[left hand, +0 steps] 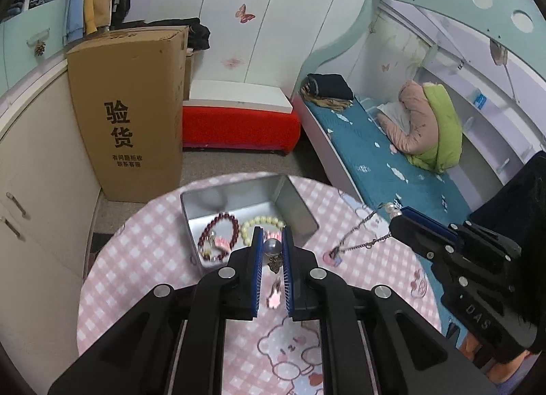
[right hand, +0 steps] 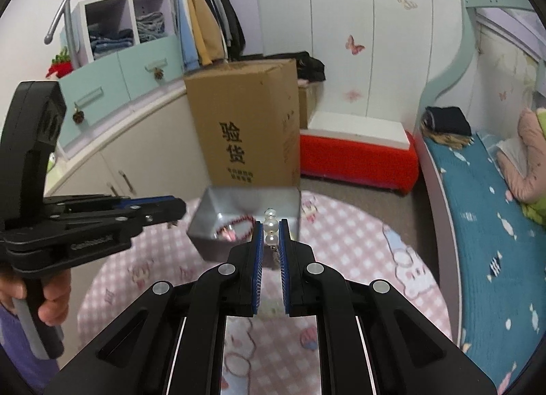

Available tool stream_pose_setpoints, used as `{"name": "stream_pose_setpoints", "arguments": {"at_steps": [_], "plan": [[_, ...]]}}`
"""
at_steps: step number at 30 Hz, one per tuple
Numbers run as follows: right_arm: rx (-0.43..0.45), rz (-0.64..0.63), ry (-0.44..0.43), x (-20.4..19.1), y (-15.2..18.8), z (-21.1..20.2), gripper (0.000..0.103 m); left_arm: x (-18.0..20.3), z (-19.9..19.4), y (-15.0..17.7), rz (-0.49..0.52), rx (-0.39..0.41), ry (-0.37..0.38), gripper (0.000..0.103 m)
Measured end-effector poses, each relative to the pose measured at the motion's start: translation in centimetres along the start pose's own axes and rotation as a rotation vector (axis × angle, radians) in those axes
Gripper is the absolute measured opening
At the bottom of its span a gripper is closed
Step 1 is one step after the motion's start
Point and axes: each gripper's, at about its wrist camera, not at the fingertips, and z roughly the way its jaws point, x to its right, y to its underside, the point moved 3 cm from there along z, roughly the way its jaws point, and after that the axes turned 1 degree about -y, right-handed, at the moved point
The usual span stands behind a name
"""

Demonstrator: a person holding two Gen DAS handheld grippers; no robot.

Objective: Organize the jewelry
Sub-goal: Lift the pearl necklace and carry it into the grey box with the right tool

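Note:
An open silver tin (left hand: 293,203) stands on the pink checked round table (left hand: 136,258). It holds a dark red bead bracelet (left hand: 221,227) and a pale yellow bead bracelet (left hand: 262,224). My left gripper (left hand: 273,248) is shut on a grey pearl pendant (left hand: 273,246) just above the tin's near edge. My right gripper (right hand: 271,234) is shut on a white pearl piece (right hand: 270,226) with a silver chain (left hand: 361,234) that hangs over the table right of the tin. The tin (right hand: 249,203) also shows in the right wrist view.
A tall cardboard box (left hand: 129,115) stands on the floor behind the table, next to cream cabinets (left hand: 37,173). A red bench (left hand: 239,128) is behind. A bed with a teal sheet (left hand: 392,163) runs along the right side.

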Motion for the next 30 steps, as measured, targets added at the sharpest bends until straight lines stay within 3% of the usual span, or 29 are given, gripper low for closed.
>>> {"name": "stream_pose_setpoints", "arguments": {"at_steps": [12, 20, 30], "plan": [[-0.008, 0.023, -0.044, -0.9, -3.8, 4.8, 0.010, -1.8, 4.4, -2.1, -0.040, -0.069, -0.029, 0.009], [-0.085, 0.048, -0.047, -0.2, -2.3, 9.7, 0.010, -3.7, 8.8, -1.3, -0.080, -0.149, -0.055, 0.009], [-0.125, 0.062, -0.051, 0.3, -0.8, 11.8, 0.010, -4.0, 11.4, -0.2, -0.076, -0.203, -0.072, 0.010]]}}
